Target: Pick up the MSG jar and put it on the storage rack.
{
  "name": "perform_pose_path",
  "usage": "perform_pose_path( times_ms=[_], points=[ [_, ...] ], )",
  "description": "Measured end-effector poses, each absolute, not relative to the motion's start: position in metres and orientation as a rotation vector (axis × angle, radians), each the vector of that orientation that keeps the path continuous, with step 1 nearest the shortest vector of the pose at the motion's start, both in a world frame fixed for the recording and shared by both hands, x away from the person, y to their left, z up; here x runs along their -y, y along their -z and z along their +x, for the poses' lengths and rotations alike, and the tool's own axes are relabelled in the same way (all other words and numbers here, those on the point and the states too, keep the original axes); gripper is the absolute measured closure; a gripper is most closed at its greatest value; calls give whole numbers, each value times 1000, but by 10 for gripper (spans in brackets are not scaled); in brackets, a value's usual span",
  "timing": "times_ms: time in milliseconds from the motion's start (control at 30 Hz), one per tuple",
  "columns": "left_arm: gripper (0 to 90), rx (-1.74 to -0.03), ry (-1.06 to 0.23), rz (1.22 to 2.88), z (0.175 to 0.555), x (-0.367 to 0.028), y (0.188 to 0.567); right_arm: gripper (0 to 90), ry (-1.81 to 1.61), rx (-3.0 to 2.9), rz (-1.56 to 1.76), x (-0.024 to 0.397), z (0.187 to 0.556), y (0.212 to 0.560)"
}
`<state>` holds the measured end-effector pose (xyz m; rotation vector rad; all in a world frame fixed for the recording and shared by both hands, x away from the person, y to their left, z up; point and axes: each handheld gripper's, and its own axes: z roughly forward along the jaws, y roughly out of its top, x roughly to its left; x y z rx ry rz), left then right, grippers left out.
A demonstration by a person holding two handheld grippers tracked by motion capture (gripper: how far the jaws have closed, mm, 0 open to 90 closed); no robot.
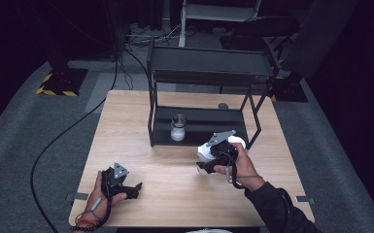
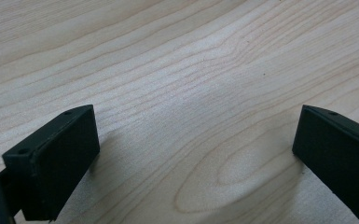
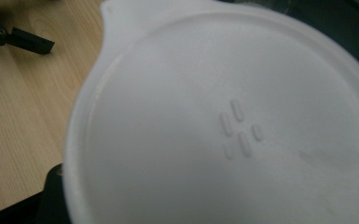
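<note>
White plastic lid (image 3: 224,126), round with a small tab at its rim, sits right in front of the right gripper's camera; raised dashes mark its centre. Right gripper (image 1: 212,162) clenched on this lid, which shows as a white disc at the jaws in the high view, held above the wooden table (image 1: 126,126). Just ahead of that gripper stands a black two-tier rack (image 1: 201,77); on its lower shelf, ahead and slightly to the gripper's left, a small glass jar (image 1: 178,128) stands upright, apart from the lid. Left gripper (image 1: 130,189) rests low over the table near the person's edge, well apart from the right one. Its jaws are released, standing wide with bare wood grain between them. Left hand (image 1: 99,194) wraps the gripper body; a beaded bracelet (image 1: 83,225) sits at the wrist.
</note>
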<state>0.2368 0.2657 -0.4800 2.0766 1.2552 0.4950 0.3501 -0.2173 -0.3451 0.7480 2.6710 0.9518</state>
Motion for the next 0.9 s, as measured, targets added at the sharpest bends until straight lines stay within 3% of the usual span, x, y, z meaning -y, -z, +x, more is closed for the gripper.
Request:
perform_pose_path(
  times_ms=[900],
  points=[
    [5,-1255,-495,2077,237,-266,480,303,-928,-2661,768,206,370,324]
  ],
)
